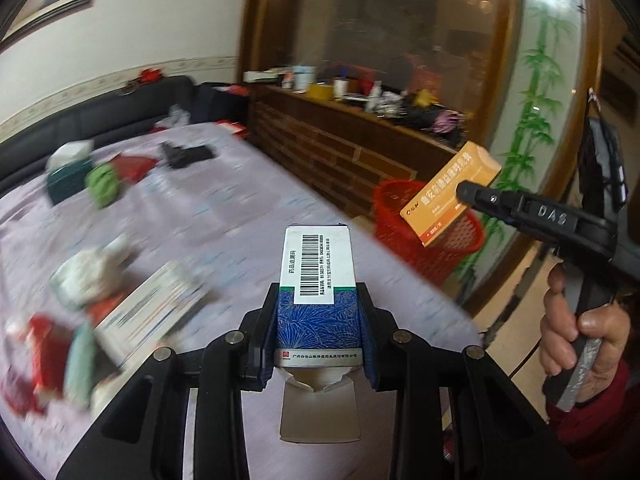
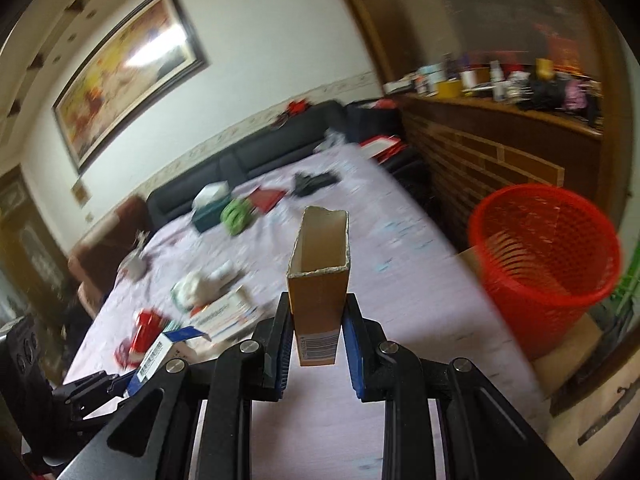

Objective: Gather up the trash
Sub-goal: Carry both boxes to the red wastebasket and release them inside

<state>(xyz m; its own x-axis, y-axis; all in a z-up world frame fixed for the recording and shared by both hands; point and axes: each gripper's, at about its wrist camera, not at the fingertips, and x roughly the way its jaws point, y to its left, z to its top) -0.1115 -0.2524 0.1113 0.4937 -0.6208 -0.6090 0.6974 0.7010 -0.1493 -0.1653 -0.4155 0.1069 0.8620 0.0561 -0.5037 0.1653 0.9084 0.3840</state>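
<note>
So we've got the left gripper clamped on a blue-and-white medicine box, torn flap hanging out the back. The right gripper is pinching an orange box, open end up. Both boxes are held up over the lilac-covered counter. The red mesh basket sits off the counter's right edge. The leftover litter is pretty blurry, maybe tissues and packets.
</note>
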